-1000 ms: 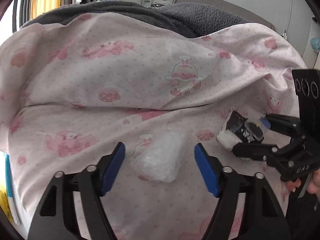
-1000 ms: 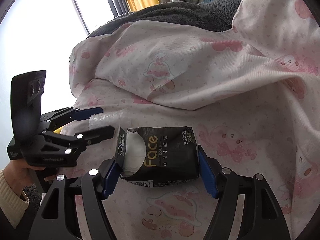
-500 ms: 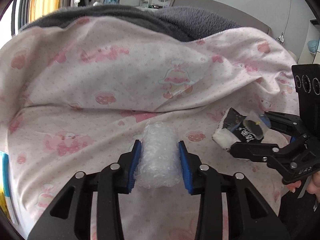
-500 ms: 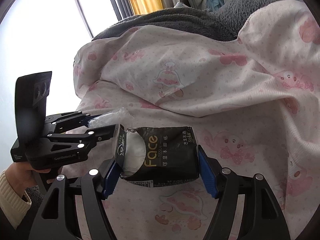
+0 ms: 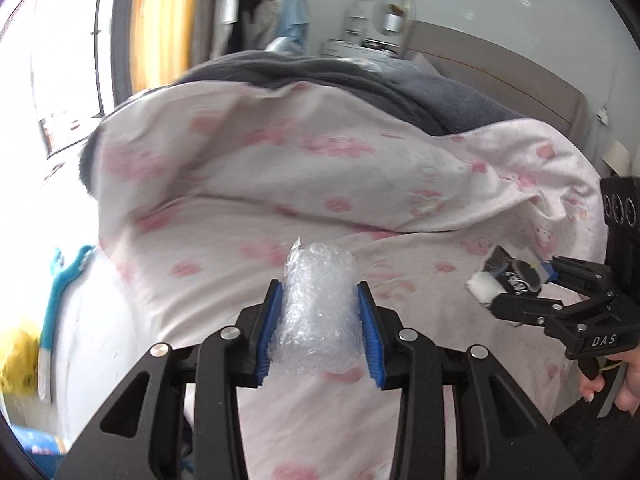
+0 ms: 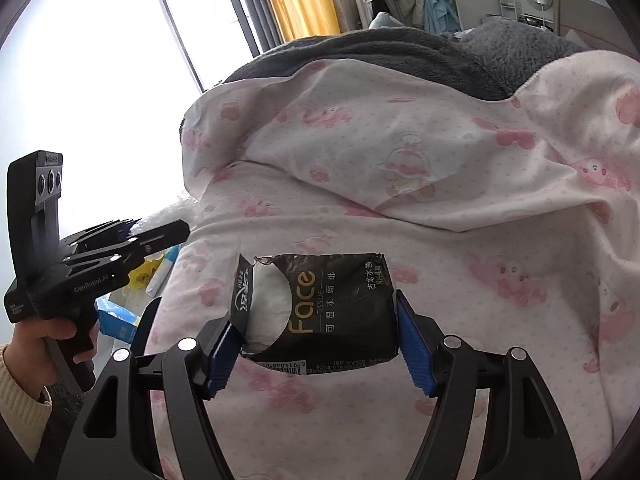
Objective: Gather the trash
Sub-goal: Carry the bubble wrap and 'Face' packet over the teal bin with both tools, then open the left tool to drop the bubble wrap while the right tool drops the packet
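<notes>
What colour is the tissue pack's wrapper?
Black with gold lettering, on the tissue pack; clearest in the right wrist view.

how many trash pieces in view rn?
2. A bubble wrap wad is clamped in the left tongs, and a black tissue pack is clamped in the right tongs, both above the pink sheet. More may be hidden in its folds.

1. Between the blue pads of the left gripper [image 5: 320,322]: filled by a wad of bubble wrap [image 5: 316,312], no room left.
2. Between the pads of the right gripper [image 6: 320,344]: taken fully by a black tissue pack [image 6: 320,308].
3. Ahead of both: flat pink sheet [image 5: 224,264], open for passing.
4. Further back: a raised fold of the sheet under a grey blanket [image 6: 400,56], blocking like a wall.
5. At left of the bed: blue and yellow items [image 5: 60,280], perhaps clutter, too blurred to name.
</notes>
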Demonstrator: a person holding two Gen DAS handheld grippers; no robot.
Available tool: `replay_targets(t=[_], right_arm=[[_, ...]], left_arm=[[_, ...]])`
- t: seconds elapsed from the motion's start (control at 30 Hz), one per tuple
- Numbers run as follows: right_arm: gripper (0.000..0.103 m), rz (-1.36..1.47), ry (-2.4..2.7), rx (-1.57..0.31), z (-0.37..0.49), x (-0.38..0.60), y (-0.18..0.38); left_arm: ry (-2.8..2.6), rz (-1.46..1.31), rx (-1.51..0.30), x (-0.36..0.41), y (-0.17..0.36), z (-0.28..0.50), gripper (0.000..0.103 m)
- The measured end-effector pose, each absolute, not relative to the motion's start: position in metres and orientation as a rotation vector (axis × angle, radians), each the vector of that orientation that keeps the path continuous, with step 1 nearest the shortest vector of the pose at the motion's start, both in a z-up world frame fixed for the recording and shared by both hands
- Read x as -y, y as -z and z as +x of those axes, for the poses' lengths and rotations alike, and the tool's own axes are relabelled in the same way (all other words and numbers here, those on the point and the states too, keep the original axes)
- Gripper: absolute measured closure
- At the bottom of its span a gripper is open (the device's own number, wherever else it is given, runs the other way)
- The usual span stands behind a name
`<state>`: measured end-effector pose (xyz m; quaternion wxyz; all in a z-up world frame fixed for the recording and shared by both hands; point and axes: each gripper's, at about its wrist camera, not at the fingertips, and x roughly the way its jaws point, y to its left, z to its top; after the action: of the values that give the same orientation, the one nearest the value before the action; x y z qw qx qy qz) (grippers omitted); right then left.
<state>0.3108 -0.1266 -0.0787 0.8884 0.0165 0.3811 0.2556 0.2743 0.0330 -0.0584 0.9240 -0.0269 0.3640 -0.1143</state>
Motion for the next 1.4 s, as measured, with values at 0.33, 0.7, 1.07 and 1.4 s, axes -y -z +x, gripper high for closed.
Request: replay_targets(t=[0.33,0.7,1.07,1.4], right_arm=[[0.032,0.028,-0.585,-0.788,0.298,0.077,0.075],[0.032,-0.013,-0.684,-0.777,0.279,0.004,0.064],[0.032,-0.078,-0.774,-0.789,0.266,-0.072,0.064],[0.032,-0.135,-0.836,-0.84,0.26,-0.133,0.082]], left_arm=[[0.076,-0.11,-0.792,-0.1,0.079,0.239,0.063],[-0.013,-0.123,-0.88,-0.147,0.116,0.208,0.063],[-0.065,-0.155,-1.031,-0.187,0.164,0.182,0.063],[-0.117,-0.228,-1.142,-0.225,0.195,0.168,0.063]])
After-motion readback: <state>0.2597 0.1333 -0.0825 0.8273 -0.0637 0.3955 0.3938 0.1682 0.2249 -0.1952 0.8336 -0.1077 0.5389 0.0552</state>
